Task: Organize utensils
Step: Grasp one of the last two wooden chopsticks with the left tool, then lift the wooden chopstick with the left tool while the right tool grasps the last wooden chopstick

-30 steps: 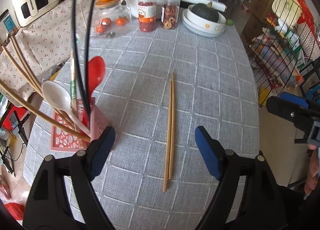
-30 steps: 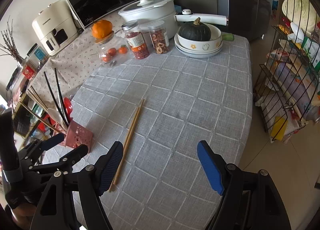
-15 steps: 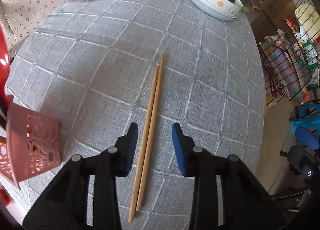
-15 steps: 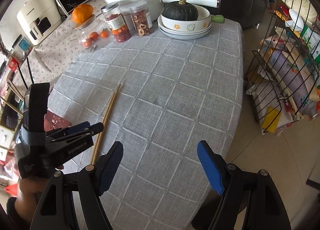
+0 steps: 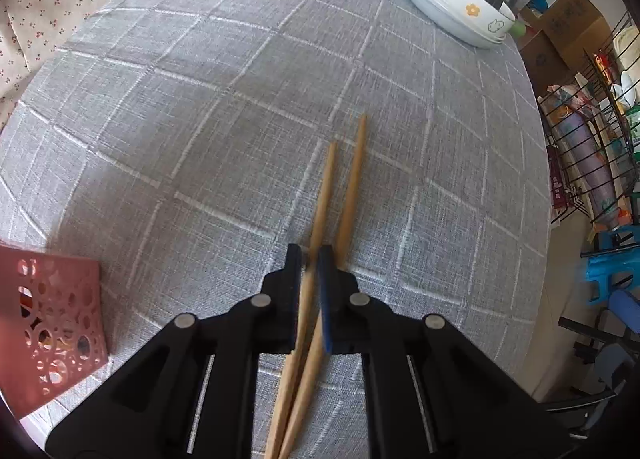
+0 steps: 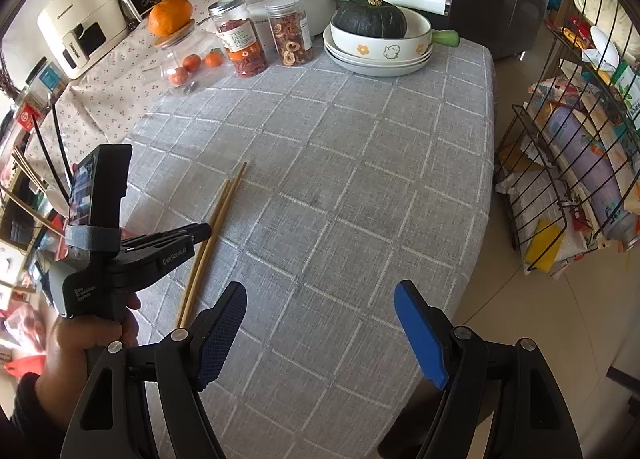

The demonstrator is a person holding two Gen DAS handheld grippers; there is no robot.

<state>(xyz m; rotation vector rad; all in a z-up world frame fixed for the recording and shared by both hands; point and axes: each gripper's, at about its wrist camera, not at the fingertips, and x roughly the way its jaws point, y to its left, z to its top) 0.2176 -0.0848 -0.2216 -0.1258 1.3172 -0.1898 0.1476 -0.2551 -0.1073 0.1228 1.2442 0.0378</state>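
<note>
Your left gripper (image 5: pixel 309 255) has just been closing and now pinches the chopsticks (image 5: pixel 325 195) on the tablecloth (image 5: pixel 200 119), while your right gripper (image 6: pixel 320 303) stands wide, empty.

wooden chopsticks (image 5: pixel 344 195), crossed, on tablecloth

Black plastic tongs (image 6: pixel 320 333) with blue ribbed pads (image 6: pixel 418 333) and silver rivets.

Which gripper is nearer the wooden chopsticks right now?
Left. The left gripper has just closed its jaws on the chopsticks, which sit between them. The right gripper hangs open over bare tablecloth, off to the pair's right.
</note>
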